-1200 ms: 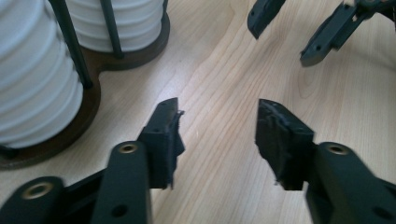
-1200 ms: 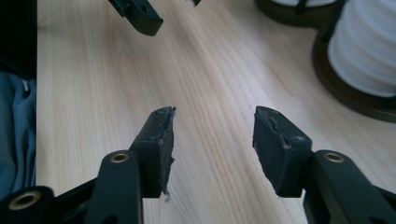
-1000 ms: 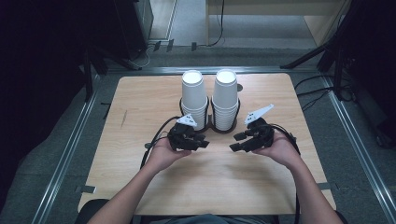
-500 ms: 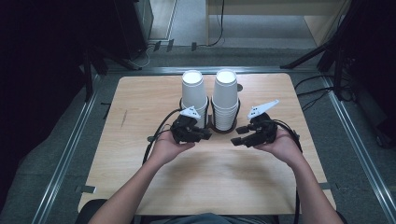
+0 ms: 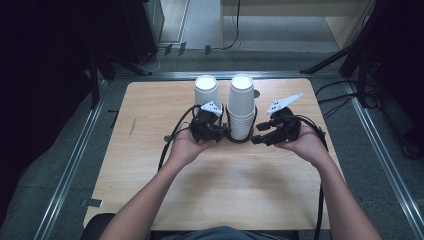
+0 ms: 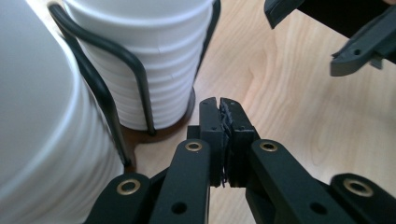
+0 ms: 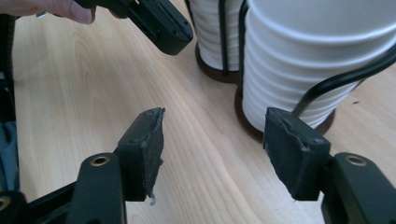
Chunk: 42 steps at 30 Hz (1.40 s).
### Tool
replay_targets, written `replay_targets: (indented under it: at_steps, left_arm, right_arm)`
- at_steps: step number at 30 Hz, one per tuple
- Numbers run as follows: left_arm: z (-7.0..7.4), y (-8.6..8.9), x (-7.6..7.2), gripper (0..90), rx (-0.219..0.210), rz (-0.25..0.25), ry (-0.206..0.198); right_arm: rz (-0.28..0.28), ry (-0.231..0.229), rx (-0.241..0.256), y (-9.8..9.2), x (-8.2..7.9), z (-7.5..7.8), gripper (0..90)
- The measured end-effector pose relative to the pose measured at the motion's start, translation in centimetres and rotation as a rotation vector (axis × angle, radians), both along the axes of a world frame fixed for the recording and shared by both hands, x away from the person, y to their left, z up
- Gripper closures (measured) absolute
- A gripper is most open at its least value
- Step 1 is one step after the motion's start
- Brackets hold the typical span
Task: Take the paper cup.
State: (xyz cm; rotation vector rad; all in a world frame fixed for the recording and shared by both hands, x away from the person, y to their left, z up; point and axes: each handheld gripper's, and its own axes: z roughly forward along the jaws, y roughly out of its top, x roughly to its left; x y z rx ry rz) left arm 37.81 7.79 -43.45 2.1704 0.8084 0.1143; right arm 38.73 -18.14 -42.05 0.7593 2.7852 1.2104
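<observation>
Two stacks of white paper cups stand upside down in a black wire holder (image 5: pixel 239 136) at the table's far middle: the left stack (image 5: pixel 207 95) and the right stack (image 5: pixel 241 107). My left gripper (image 5: pixel 226 131) is shut with nothing between its jaws, its tip close to the right stack's base (image 6: pixel 154 60). My right gripper (image 5: pixel 256 134) stands open just right of that stack (image 7: pixel 308 60), its pads (image 7: pixel 149 149) apart over bare wood. The left gripper's tip (image 7: pixel 163 25) shows across from it.
The light wooden table (image 5: pixel 150 165) has free room in front and to both sides of the cups. Black cables trail from both grippers toward the table's near edge. Metal rails and dark floor surround the table.
Both hands have moved forward and inward, bringing the grippers from in front of the cup holder to either side of the right stack's base.
</observation>
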Motion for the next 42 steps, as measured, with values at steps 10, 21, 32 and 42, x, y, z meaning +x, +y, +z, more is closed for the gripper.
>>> replay_targets:
  at_steps: [10, 21, 32, 42]
  left_arm:
    - [1.0, -1.7, 1.1, 89.2, 0.040, 0.042, -0.030]
    - [0.9, -2.1, 1.7, 89.2, 0.054, 0.116, -0.031]
    - [0.7, -2.7, 1.4, 89.2, 0.060, 0.138, -0.065]
    - [0.5, -2.7, 1.4, 89.2, 0.052, 0.150, -0.059]
  right_arm:
    - [-0.022, -0.026, -0.028, 0.4, 1.7, 2.0, 32.7]
    - [-0.076, -0.052, -0.016, 0.9, 3.8, 4.0, 27.8]
    - [-0.098, -0.078, -0.021, 2.4, 5.4, 5.9, 19.7]
    - [-0.107, -0.078, -0.059, 4.7, 6.6, 6.8, 14.7]
